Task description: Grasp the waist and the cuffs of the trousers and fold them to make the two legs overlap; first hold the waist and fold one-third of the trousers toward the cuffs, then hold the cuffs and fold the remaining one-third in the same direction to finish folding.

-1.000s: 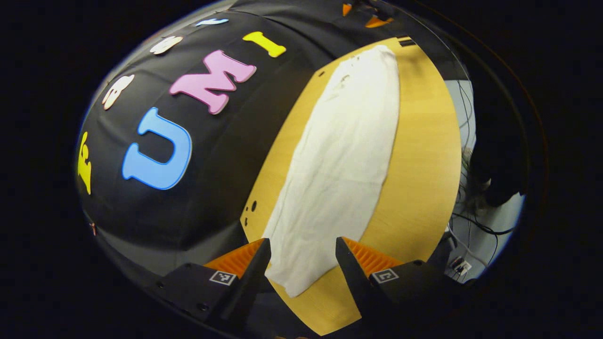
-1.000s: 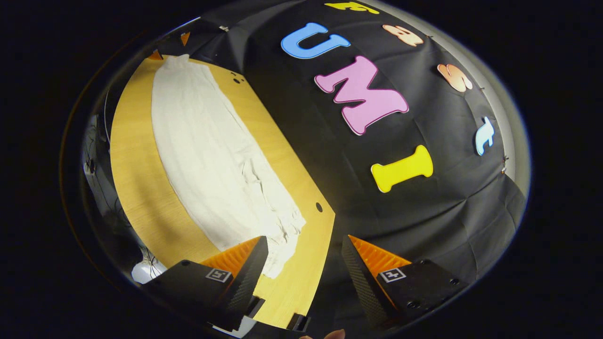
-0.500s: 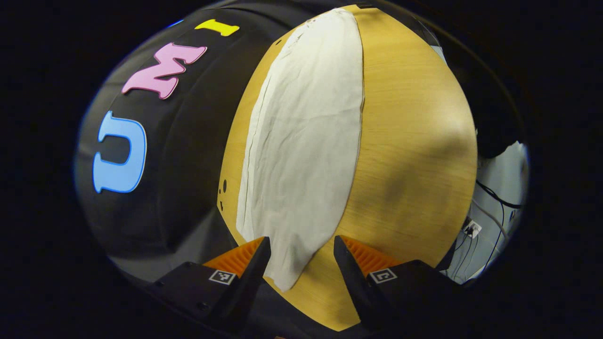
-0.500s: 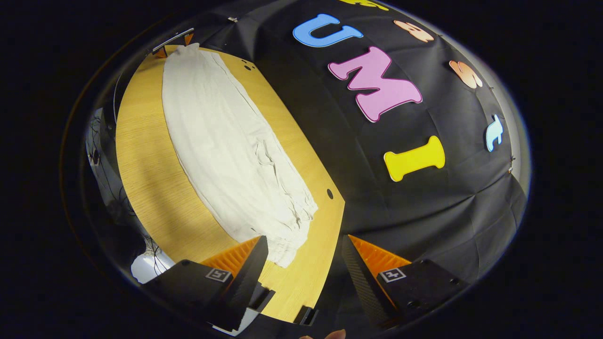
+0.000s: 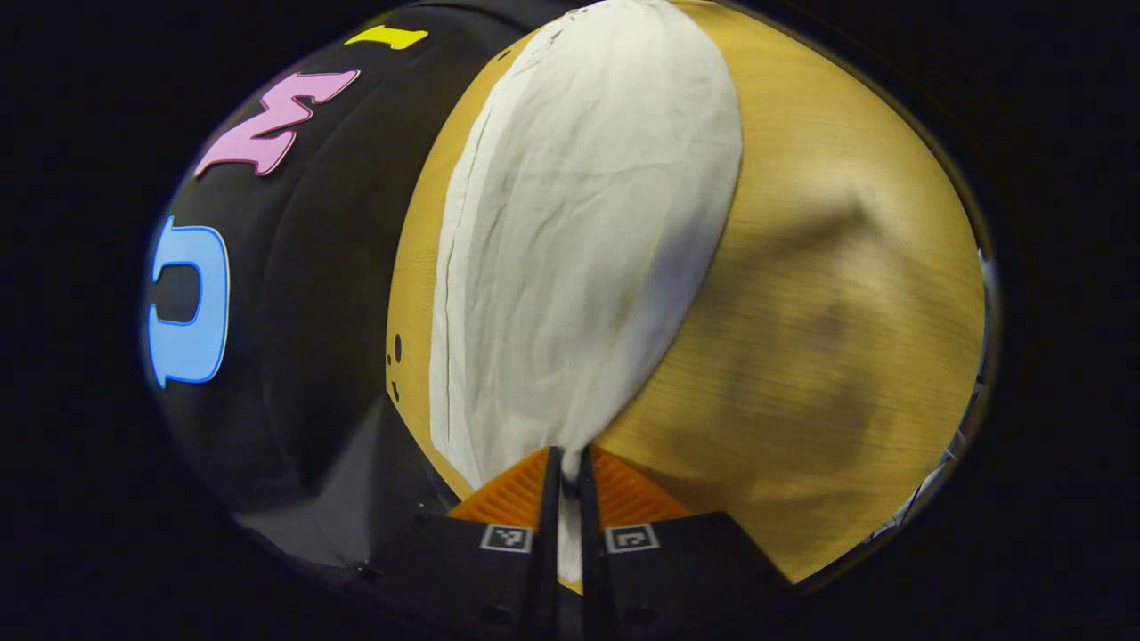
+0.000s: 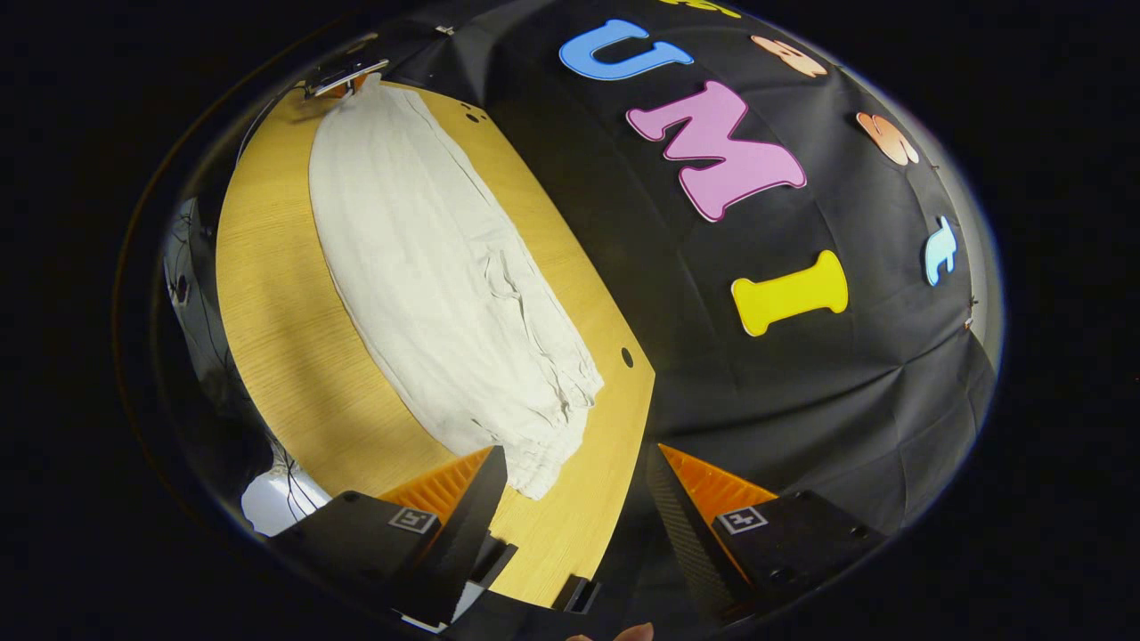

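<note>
Trousers [image 5: 570,240] lie flat and at full length on the wooden table [image 5: 828,294], long axis running straight away from the left gripper [image 5: 565,472] toward the far end of the board. In the left gripper view the fingers are clamped together on the near end of the cloth, which is drawn into a narrow point where it enters the jaws. That end looks plain and hemmed, so it is judged to be the cuffs.

In the right gripper view the same trousers [image 6: 445,276] stretch from near centre up to the far left corner of the table [image 6: 276,338]. The gathered, puckered waist [image 6: 557,418] is the near end here. It lies just beyond and slightly left of the right gripper [image 6: 574,485], whose fingers stand spread apart and hold nothing. The waist corner sits beside the left finger [image 6: 476,499] rather than squarely between the two; whether it touches that finger cannot be told.

Finding: each gripper faces one end of the garment along its length, and the two are at opposite ends. The left has its end secured; the right has not. The coming move is judged to turn on bringing the open right gripper a little left and forward, so the waist edge falls between its fingers. The garment appears a single leg wide, so the legs may already overlap.
</note>
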`<state>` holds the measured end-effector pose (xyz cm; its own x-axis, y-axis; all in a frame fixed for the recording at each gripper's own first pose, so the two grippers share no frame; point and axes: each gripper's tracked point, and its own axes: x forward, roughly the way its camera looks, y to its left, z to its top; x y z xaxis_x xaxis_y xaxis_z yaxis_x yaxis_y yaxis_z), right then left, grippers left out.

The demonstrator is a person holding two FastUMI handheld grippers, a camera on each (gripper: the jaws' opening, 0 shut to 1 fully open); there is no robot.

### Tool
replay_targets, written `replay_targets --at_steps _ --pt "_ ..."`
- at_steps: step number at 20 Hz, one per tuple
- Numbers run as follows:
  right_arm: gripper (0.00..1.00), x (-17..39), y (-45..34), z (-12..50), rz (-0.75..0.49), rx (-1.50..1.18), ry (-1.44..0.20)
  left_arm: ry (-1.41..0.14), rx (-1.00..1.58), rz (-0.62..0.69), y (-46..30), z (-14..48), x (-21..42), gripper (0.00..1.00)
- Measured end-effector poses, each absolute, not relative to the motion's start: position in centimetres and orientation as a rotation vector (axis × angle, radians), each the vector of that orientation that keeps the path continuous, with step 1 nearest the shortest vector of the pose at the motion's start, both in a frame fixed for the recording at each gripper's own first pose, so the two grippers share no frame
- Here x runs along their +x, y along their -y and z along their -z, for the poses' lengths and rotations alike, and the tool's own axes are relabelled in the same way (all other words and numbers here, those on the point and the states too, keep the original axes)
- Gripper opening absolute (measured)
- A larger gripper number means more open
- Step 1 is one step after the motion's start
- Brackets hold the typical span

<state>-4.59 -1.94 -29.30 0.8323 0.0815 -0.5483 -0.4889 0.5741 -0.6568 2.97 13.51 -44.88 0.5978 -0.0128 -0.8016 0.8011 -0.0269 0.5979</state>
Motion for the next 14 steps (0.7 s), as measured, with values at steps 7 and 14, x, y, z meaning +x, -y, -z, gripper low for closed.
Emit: replay_targets --at_steps 7,14 --pt "0.97 -4.0 0.5 34.0 -0.516 -1.024 -0.516 -0.781 1.418 0.767 -13.4 45.0 2.3 0.05" --pt "0.98 -4.1 0.0 40.4 -0.691 -1.110 -0.589 -0.815 1.424 0.764 -13.5 44.9 2.3 0.05"
